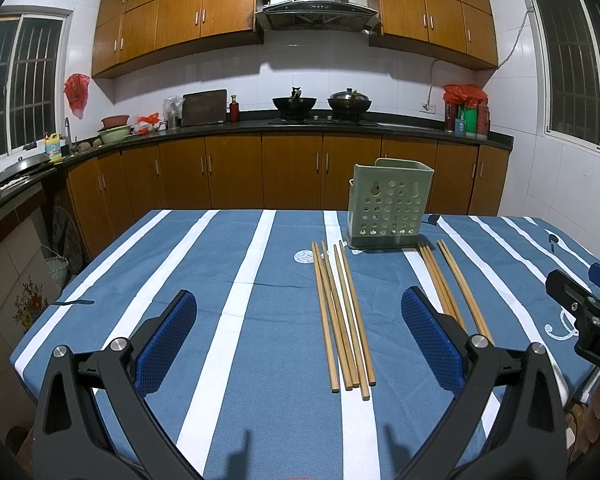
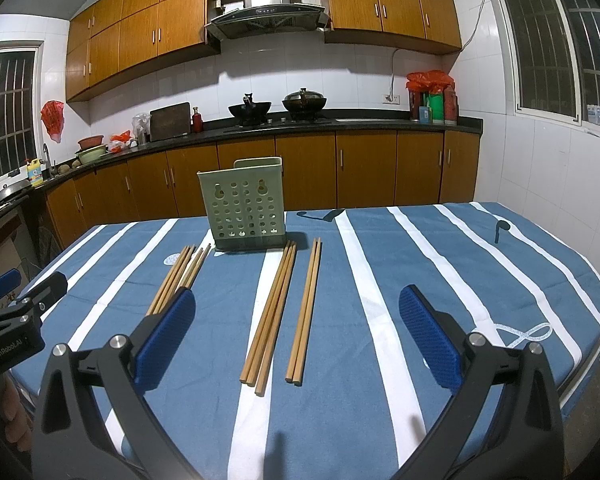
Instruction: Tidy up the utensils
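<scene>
left claw [image 1: 300,336]: open wide, empty, above counter
right claw [image 2: 296,336]: open wide, empty
holder: green perforated utensil holder [image 2: 245,204], upright on striped counter [image 2: 440,280]
chopsticks: three wooden bundles flat just in front of holder; left bundle [image 1: 342,316], middle bundle [image 2: 271,316], right pair [image 2: 305,312]

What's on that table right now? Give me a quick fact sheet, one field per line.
table: blue cloth with white stripes
holder: green perforated bin, upright near the far edge, nothing seen sticking out of it
chopsticks: three wooden groups lying flat in front of the holder
left bundle, five or so, fanned
middle bundle, about three
right pair, side by side
left gripper, open, holding nothing
right gripper, open, holding nothing
progress: no chopstick picked up yet
</scene>
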Motion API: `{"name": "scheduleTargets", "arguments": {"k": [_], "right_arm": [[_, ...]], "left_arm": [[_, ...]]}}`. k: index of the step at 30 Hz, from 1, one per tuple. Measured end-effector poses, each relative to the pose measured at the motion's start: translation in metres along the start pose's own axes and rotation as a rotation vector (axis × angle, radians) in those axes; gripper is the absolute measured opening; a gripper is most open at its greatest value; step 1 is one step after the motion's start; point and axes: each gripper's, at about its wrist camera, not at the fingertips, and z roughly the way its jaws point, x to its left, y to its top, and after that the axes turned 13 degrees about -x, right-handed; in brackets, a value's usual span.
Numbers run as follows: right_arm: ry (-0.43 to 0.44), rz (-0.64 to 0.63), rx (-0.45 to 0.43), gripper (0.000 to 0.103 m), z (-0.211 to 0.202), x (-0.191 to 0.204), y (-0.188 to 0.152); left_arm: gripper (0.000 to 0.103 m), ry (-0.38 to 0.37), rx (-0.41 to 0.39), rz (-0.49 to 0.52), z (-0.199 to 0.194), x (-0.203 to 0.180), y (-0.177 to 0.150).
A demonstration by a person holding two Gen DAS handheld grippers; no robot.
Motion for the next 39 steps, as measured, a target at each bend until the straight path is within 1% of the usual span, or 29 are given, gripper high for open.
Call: {"name": "scheduleTargets", "arguments": {"k": [34, 36, 39], "right_arm": [[0.000, 0.000, 0.000, 0.099, 0.001, 0.001, -0.001], [-0.001, -0.003, 0.002, 0.099, 0.001, 0.001, -0.001], [-0.002, -0.008, 0.029, 0.099, 0.009, -0.003, -0.001]], "left_arm": [[0.101, 0.001, 0.002, 0.000, 0.000, 0.000, 0.000], [0.101, 0.004, 0.007, 0.001, 0.001, 0.000, 0.000], [0.101, 0.017, 0.045, 0.002, 0.012, 0.003, -0.002]]}}
